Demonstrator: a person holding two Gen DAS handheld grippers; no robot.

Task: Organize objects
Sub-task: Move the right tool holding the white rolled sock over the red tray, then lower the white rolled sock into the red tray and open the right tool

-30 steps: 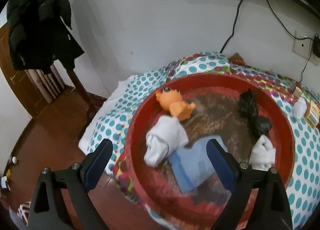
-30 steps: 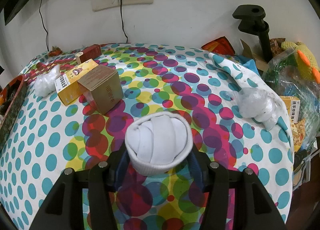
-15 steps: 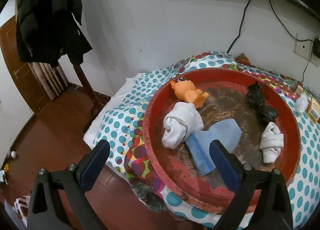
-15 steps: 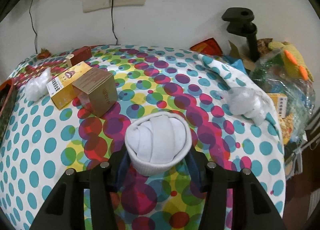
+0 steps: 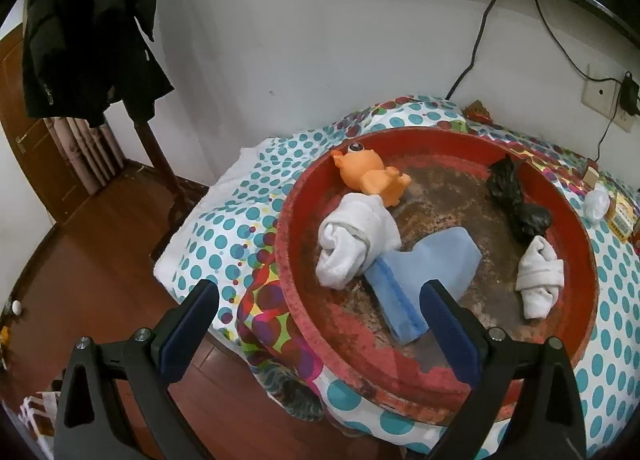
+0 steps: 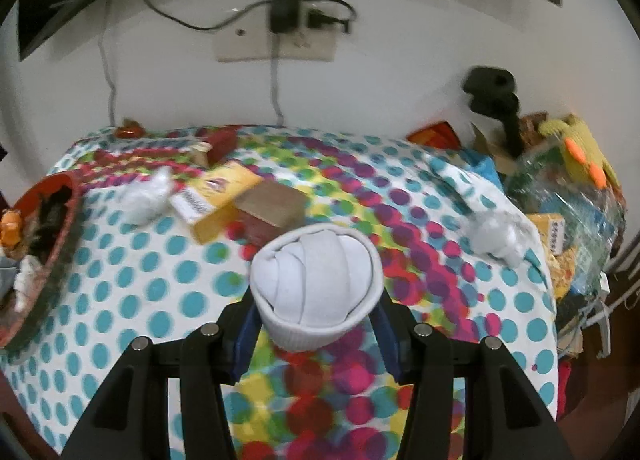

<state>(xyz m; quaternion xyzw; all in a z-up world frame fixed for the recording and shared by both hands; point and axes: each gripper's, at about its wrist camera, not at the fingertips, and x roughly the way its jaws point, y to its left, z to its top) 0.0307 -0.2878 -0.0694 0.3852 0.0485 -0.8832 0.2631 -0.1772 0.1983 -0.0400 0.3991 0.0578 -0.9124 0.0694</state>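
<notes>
Red, worn tray [image 5: 404, 374] holds two white sock rolls, a blue cloth [image 5: 424, 280], an orange toy [image 5: 370, 175] and a black bag. The right gripper [image 6: 316, 324] is clamped on a white sock roll [image 6: 316, 288], its open end toward the camera; the left gripper [image 5: 320, 324] is spread apart, holding nothing.

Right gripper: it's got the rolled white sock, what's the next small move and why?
Probably carry the rolled white sock left toward the red tray. The right gripper is clamped on it, and two rolled white socks already lie in that tray.
</notes>
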